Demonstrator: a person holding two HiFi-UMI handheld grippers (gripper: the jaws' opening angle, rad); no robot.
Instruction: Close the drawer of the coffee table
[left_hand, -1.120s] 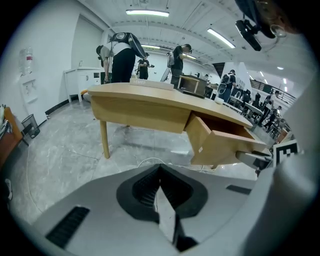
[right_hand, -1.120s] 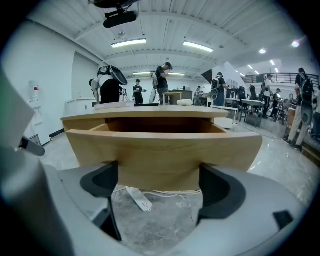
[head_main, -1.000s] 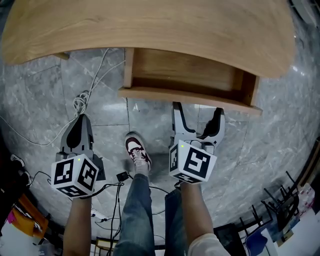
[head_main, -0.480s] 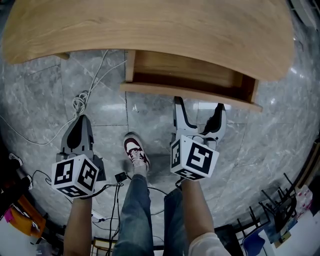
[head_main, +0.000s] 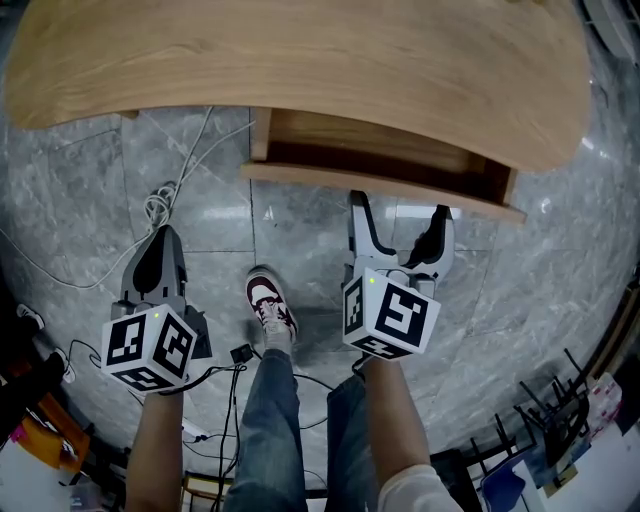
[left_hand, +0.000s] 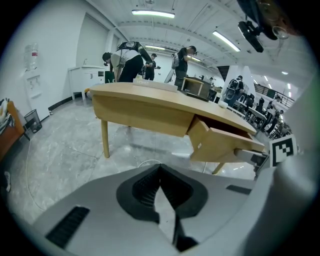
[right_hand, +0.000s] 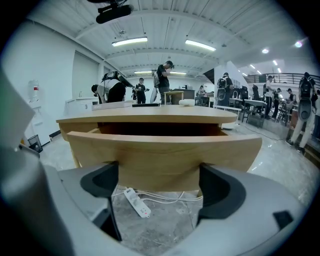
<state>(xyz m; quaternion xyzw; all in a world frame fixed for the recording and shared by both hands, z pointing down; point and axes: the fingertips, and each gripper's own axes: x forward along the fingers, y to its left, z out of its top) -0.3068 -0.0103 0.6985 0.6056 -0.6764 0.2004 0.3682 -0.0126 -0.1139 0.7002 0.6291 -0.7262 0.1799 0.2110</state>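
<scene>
Drawer (head_main: 370, 140) partly open, front facing right gripper (head_main: 398, 208), long axis crosswise.

There was one bench (head_main: 300, 50) with one drawer (head_main: 380, 186) in it, two tools (the left tool (head_main: 160, 237) and the right tool (head_main: 398, 214)), one shoe (head_main: 270, 303) and one white power strip (right_hand: 136, 201). The people (right_hand: 162, 80) way in the back were too small to count, tbh.

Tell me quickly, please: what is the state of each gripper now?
Left gripper: shut, holding nothing.
Right gripper: open, holding nothing, jaws at the drawer front.
</scene>
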